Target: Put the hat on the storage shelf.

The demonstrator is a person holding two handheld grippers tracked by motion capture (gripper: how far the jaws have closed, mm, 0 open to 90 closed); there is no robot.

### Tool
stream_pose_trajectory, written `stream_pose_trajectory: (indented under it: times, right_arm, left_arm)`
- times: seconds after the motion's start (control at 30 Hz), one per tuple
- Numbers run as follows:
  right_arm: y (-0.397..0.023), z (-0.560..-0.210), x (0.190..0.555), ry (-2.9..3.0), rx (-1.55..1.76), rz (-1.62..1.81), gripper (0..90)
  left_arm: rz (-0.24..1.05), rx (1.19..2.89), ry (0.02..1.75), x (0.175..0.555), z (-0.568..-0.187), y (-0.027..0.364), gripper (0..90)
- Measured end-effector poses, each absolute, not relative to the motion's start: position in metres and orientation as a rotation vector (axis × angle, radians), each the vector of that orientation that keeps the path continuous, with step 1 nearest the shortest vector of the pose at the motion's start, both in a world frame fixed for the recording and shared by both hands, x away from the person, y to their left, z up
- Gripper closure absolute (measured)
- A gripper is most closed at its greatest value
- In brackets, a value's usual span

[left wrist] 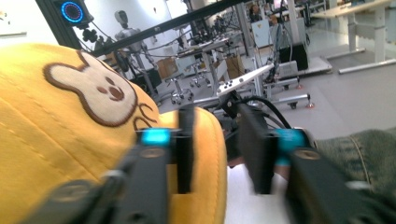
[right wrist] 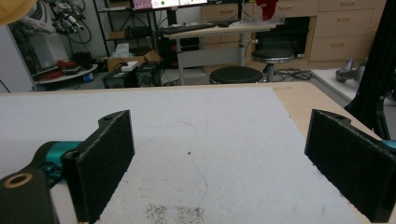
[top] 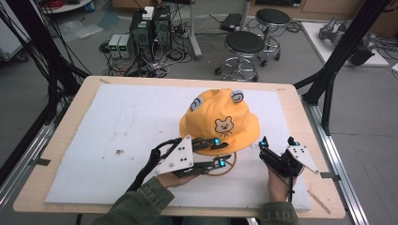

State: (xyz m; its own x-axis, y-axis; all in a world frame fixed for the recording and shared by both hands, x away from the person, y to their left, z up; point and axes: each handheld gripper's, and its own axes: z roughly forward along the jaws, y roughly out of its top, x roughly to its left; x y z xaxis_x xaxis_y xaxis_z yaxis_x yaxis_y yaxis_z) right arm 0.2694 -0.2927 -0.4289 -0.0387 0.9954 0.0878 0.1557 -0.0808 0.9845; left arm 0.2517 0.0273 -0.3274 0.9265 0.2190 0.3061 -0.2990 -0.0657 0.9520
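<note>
A yellow bucket hat [top: 219, 118] with a bear face and two grey ears sits crown up on the white mat [top: 122, 126]. My left gripper [top: 218, 152] is at the hat's near brim, open, with one jaw over the brim and the other below it. In the left gripper view the yellow brim [left wrist: 208, 154] lies between the pads [left wrist: 186, 140], and the right pad stands apart from it. My right gripper [top: 278, 142] rests on the mat just right of the hat, open wide with nothing between its pads [right wrist: 105, 156].
A thin brown loop [top: 227, 168] lies on the mat under the left gripper. The mat covers a wooden table [top: 70, 117], with bare wood near the right gripper [right wrist: 308, 100]. Black frame posts [top: 345, 42] flank the table. Stools [top: 244, 47] and computers [top: 150, 28] stand beyond.
</note>
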Motion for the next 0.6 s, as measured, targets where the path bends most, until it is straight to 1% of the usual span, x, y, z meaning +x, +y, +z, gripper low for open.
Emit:
stream_pose_trajectory:
  times: [0.13,0.17,0.2,0.27,0.37,0.47,0.6]
  right_arm:
    - [-0.294,-0.429,0.269,1.307,1.374,1.232,7.2]
    - [-0.294,-0.429,0.269,1.307,1.374,1.232,7.2]
    - [-0.294,-0.429,0.269,1.311,1.374,1.232,7.1]
    - [-0.293,-0.429,0.270,1.316,1.372,1.233,7.1]
    - [-0.293,-0.429,0.270,1.315,1.370,1.233,7.1]
    - [-0.293,-0.429,0.269,1.315,1.376,1.233,7.1]
    - [-0.293,-0.429,0.270,1.316,1.374,1.235,7.1]
  left_arm:
    - [0.411,1.558,-0.054,0.252,-0.326,0.029,49.1]
    - [0.405,1.547,-0.059,0.253,-0.325,0.030,49.1]
    - [0.394,1.517,-0.065,0.252,-0.324,0.033,45.1]
    - [0.393,1.501,-0.067,0.251,-0.323,0.035,40.7]
    - [0.398,1.463,-0.067,0.248,-0.318,0.039,39.4]
    - [0.415,1.438,-0.054,0.247,-0.313,0.044,35.0]
    - [0.453,1.403,-0.012,0.249,-0.305,0.054,34.9]
